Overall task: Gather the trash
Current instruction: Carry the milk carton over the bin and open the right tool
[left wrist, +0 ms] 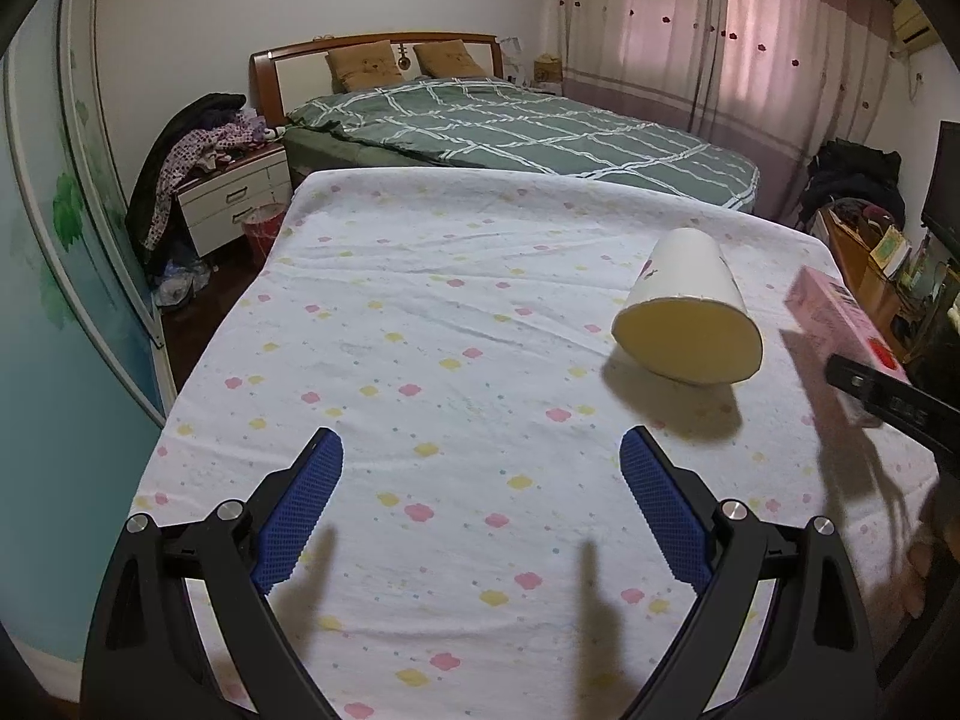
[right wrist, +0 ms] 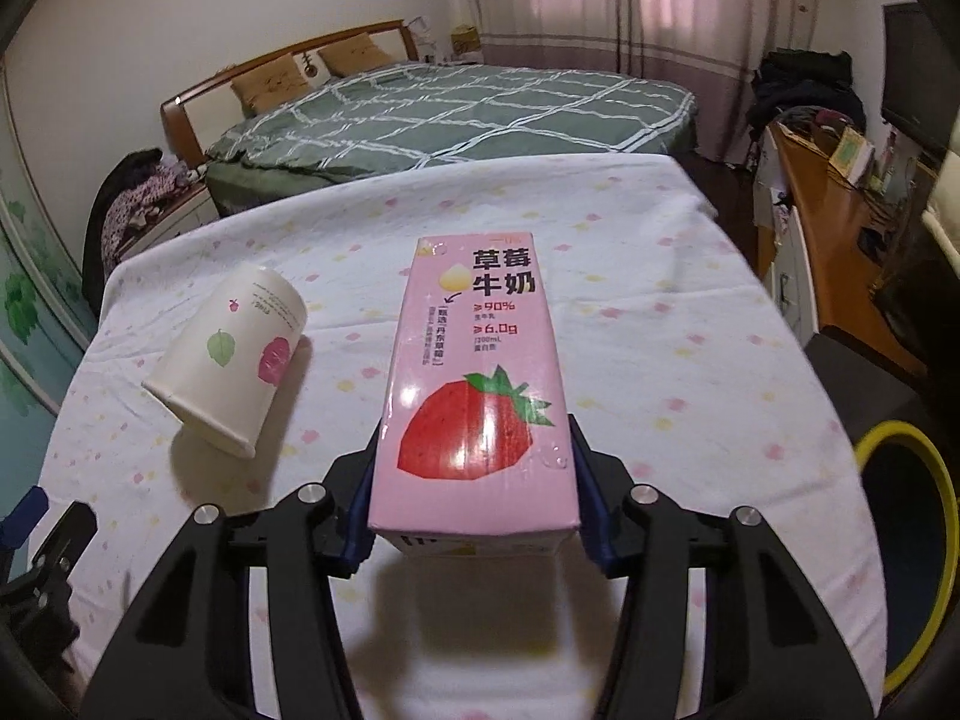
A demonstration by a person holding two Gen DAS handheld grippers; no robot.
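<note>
A pink strawberry milk carton [right wrist: 474, 396] is clamped between the blue pads of my right gripper [right wrist: 474, 480], held above the cloth-covered table [right wrist: 660, 312]. It also shows at the right edge of the left wrist view [left wrist: 840, 324]. A white paper cup [right wrist: 231, 360] lies on its side on the table, left of the carton; in the left wrist view the cup [left wrist: 684, 312] lies ahead and to the right of my left gripper [left wrist: 480, 462]. The left gripper is open and empty above the table.
A bin with a yellow rim [right wrist: 912, 540] stands at the table's right side. A bed [left wrist: 516, 126] lies beyond the table. A nightstand with clothes [left wrist: 228, 192] and a red bucket [left wrist: 264, 228] stand at far left. A wooden desk [right wrist: 840, 252] runs along the right.
</note>
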